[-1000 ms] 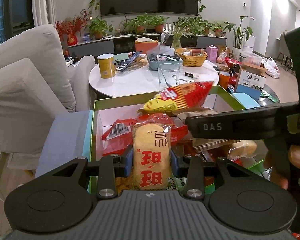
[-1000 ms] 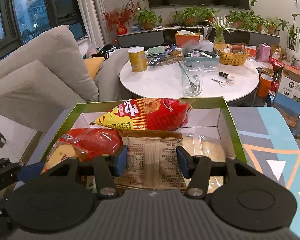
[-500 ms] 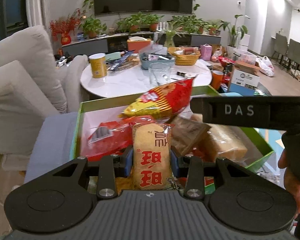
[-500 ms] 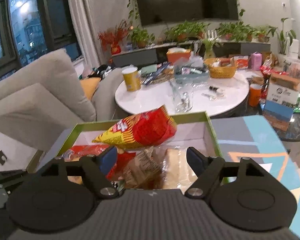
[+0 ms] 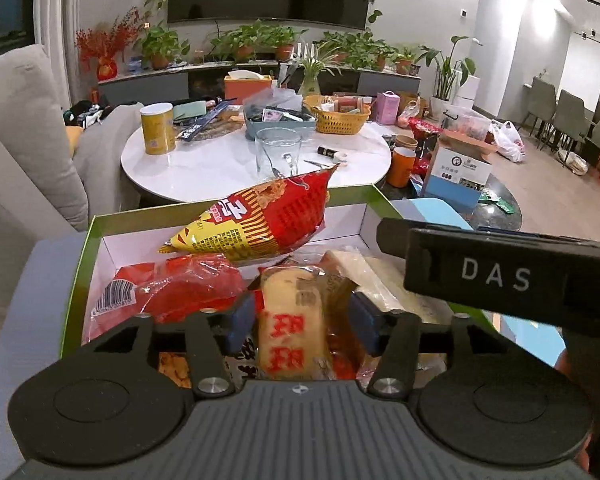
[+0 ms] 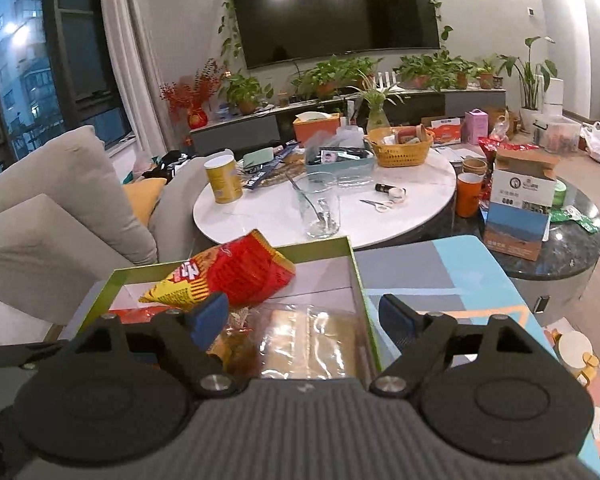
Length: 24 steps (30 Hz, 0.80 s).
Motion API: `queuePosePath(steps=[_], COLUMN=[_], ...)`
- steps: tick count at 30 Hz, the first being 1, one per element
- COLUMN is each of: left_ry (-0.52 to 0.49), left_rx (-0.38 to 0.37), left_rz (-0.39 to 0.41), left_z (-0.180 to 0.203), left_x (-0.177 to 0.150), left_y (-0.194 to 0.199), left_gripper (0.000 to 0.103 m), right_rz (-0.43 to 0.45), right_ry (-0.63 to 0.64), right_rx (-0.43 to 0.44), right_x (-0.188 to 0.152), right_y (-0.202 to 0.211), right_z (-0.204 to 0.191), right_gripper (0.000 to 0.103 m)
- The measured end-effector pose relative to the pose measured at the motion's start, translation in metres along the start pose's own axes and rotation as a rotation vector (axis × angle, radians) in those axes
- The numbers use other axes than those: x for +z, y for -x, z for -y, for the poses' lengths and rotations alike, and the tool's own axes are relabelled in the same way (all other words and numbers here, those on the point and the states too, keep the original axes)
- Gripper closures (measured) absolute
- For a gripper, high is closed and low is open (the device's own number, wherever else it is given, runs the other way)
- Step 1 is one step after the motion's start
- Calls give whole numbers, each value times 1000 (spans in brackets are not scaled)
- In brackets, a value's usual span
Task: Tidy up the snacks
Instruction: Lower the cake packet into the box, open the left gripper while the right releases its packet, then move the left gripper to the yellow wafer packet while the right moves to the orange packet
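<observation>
Left wrist view shows the left gripper (image 5: 302, 318) low in the frame centre, its blue pads spread just wider than the rice cracker packet (image 5: 292, 320) standing between them; whether they touch the wrapper cannot be told, so this looks like a release over the green-rimmed box (image 5: 78, 256). The packet's long axis runs away from the camera, its printed end nearest the lens. A red-and-yellow chip bag (image 5: 260, 220) lies diagonally behind, its tip toward the upper right. The right gripper (image 6: 304, 318) hangs wide apart and empty above the clear-wrapped pastries (image 6: 312, 340), probably clearing room.
</observation>
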<state>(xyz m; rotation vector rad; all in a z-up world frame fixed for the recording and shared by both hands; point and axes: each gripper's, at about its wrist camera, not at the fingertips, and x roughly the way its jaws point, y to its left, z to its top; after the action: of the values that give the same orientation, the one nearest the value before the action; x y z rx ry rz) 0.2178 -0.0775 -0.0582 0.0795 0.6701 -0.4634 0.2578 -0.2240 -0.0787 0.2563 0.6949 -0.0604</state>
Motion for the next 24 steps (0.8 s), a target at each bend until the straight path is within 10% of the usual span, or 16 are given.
queuePosePath(steps=[24], left_ry=[3], left_rx=[76], left_rz=[24], left_z=[5], left_x=[-38], left_y=[104], left_gripper=[47], right_rz=[6], right_ry=[-35], right_rx=[70], right_x=[-34], right_y=[85], right_z=[9], right_gripper=[37])
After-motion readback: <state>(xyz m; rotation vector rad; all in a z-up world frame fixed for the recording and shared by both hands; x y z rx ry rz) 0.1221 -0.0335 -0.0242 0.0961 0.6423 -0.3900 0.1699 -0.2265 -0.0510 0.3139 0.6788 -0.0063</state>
